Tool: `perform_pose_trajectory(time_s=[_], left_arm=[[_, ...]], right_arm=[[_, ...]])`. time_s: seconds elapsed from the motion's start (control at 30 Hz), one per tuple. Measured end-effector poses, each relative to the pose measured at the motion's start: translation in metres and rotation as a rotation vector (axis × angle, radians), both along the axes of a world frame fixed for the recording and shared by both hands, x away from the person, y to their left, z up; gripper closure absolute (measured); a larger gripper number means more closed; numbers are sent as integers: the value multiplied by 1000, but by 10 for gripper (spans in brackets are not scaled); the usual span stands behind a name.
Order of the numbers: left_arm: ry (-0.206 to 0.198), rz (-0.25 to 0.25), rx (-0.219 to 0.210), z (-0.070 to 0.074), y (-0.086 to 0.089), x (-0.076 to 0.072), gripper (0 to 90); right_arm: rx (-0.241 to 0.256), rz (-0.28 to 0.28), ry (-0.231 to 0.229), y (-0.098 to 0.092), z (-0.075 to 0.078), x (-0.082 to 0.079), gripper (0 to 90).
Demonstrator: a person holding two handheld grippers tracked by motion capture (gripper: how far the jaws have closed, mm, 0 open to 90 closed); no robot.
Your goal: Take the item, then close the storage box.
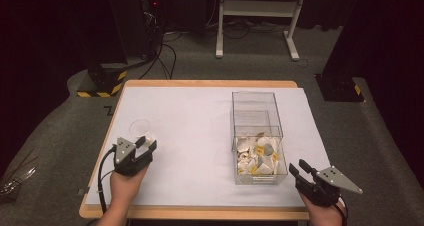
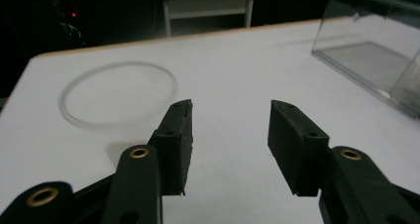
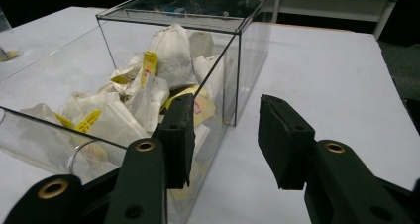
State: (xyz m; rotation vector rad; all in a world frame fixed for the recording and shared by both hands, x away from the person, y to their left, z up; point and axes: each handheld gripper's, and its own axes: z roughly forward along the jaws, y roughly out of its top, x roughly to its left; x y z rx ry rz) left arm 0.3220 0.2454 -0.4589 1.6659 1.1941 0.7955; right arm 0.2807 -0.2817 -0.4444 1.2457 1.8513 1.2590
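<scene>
The high view looks forward and down from above the person's side of the white-topped desk [image 1: 200,116], far enough back to take in its whole top and the grey floor beyond.

The left gripper view rides low and close behind its own black fingers [image 2: 181,130], facing the desk's far edge; the clear round shallow glass dish [image 2: 118,95] lies just ahead of the left finger.

The right gripper view sits equally low behind its black fingers [image 3: 285,135], with the clear rectangular plastic box of white tea bags [image 3: 163,80] just ahead of the left finger.

All three views share that box [image 2: 376,60].
</scene>
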Motion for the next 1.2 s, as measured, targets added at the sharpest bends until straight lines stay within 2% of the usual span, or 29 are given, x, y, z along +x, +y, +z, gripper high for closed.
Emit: perform_pose_trajectory(time_s=[0.07, 0.1, 0.13, 0.17, 0.2, 0.23, 0.33, 0.4, 0.67, 0.97, 1.2], left_arm=[[31, -11, 21, -12, -5, -4, 509], [53, -13, 8, -18, -7, -4, 497], [97, -16, -8, -29, -8, -4, 493], [115, -12, -6, -33, -10, -3, 488], [115, -12, -6, -33, -10, -3, 482], [144, -5, 1, -38, -11, -2, 479], [164, -10, 4, -42, -13, -2, 460], [166, -10, 36, -44, -16, -2, 457], [182, -6, 19, -45, -15, -1, 442], [181, -8, 10, -45, -14, -1, 442], [176, -11, 10, -45, -14, -2, 442]], right_arm=[[9, 8, 1, 0, 0, -2, 572], [12, 11, 3, -1, 0, -4, 571], [18, 11, 5, -1, 1, -5, 570], [19, 14, 6, -1, 1, -6, 569], [19, 15, 5, -1, 2, -7, 567], [19, 18, 5, 0, 2, -7, 565], [15, 21, 7, 0, 5, -9, 558], [16, 22, 8, 0, 6, -11, 555], [21, 57, 35, 0, -1, -23, 536], [-11, 92, 87, 14, -14, -17, 494], [-44, 129, 92, 28, -20, -10, 444]])
